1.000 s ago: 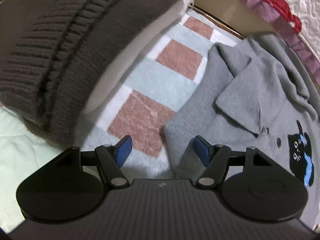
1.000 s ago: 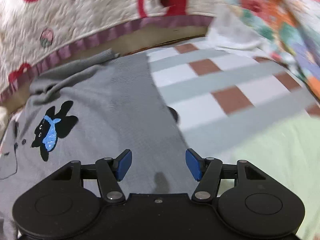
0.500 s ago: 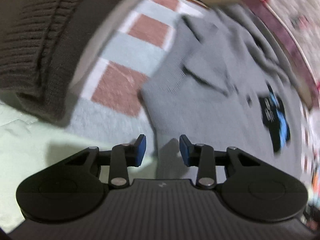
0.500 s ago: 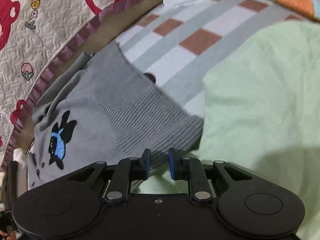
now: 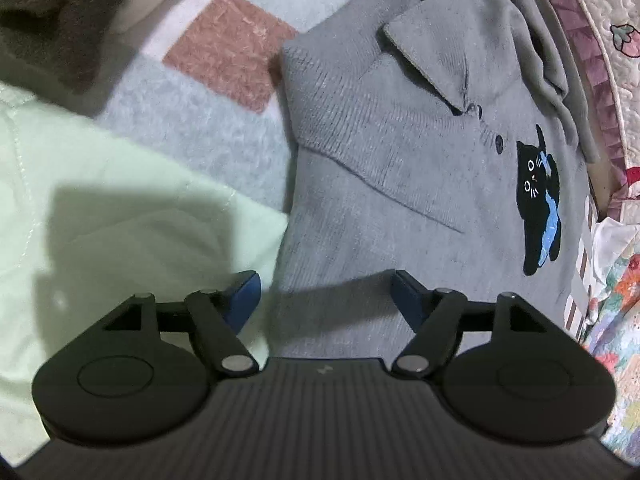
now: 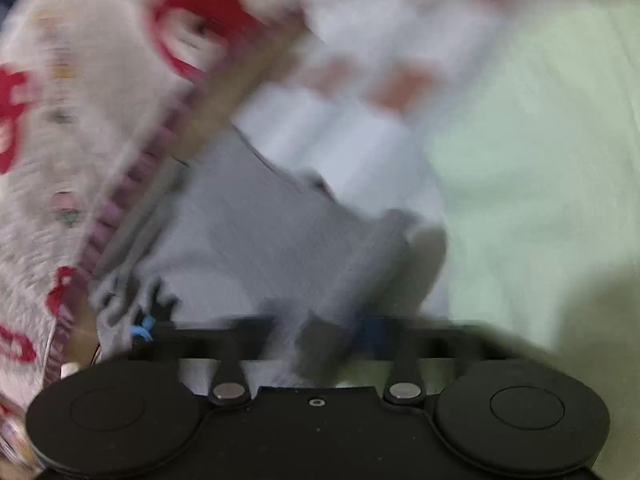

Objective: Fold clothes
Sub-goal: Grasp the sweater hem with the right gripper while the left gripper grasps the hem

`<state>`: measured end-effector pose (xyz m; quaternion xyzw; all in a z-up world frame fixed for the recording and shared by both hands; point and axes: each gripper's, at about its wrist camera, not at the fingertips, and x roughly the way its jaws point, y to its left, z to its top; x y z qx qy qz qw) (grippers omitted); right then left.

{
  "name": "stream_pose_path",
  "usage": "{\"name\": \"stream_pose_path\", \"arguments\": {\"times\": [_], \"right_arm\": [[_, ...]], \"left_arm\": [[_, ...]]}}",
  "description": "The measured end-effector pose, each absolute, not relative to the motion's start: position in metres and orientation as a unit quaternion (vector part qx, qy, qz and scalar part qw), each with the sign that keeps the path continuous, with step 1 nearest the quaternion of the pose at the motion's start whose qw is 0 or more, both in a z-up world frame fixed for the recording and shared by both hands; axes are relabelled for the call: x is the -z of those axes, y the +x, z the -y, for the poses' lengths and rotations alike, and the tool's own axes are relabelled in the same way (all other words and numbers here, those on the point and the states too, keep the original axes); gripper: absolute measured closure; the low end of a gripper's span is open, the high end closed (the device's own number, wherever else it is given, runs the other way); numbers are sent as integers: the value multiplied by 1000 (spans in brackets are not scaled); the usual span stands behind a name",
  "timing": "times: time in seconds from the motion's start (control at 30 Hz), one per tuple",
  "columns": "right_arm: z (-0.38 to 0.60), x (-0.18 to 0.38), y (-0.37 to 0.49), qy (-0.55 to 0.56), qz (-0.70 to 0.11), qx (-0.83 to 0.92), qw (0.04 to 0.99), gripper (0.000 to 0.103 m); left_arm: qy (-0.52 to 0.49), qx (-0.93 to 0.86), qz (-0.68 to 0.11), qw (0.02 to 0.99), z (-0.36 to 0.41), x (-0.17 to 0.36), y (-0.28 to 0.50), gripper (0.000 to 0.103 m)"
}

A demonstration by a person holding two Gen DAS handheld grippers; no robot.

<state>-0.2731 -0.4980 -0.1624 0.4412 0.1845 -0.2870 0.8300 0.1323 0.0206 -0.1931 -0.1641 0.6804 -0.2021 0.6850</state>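
The left gripper [image 5: 325, 290] has its blue fingers [image 5: 243, 292] spread wide, empty, over the gray knit polo sweater [image 5: 384, 168] lying mid-frame on the checked blanket [image 5: 224, 52]. The right gripper [image 6: 320, 336] view is blurred; its fingers appear pinched on a fold of the sweater [image 6: 264, 240], lower centre.

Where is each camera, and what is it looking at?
Left wrist: sits on the left gripper, looking down at the grey sweater with its black cat; its open blue fingers show.
Right wrist: sits on the right gripper, blurred, facing the sweater's edge and a bear quilt; fabric bunches between its fingers.
Both see the sweater and the green sheet.
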Motion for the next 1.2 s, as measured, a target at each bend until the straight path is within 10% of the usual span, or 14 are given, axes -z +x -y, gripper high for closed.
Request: {"name": "stream_pose_path", "arguments": {"times": [0.07, 0.3, 0.4, 0.67, 0.83, 0.93, 1.1, 1.13, 1.17, 1.2], "right_arm": [[490, 145, -279, 387, -169, 271, 865, 94], [481, 151, -266, 319, -234, 287, 872, 93], [482, 153, -265, 322, -237, 273, 875, 92], [490, 159, -267, 391, -221, 222, 866, 89], [501, 175, -266, 422, -244, 265, 832, 68], [502, 183, -266, 426, -260, 281, 819, 57], [523, 194, -256, 488, -244, 239, 803, 48], [527, 194, -255, 503, -226, 229, 803, 51], [529, 192, -255, 508, -207, 207, 810, 87], [529, 188, -254, 509, -190, 182, 820, 93]], "left_arm": [[-151, 236, -663, 694, -15, 184, 127, 95], [-119, 276, -615, 729, -8, 161, 112, 92], [-126, 246, -630, 726, -8, 167, 115, 58], [-145, 230, -664, 697, 0, 189, 125, 48], [-69, 218, -665, 711, 25, 191, 118, 50], [-19, 231, -633, 739, 39, 180, 106, 81], [-15, 285, -568, 772, 38, 153, 88, 86], [-23, 296, -565, 770, 37, 151, 89, 86], [-33, 304, -564, 767, 34, 151, 91, 86], [-45, 306, -567, 763, 32, 152, 94, 85]]}}
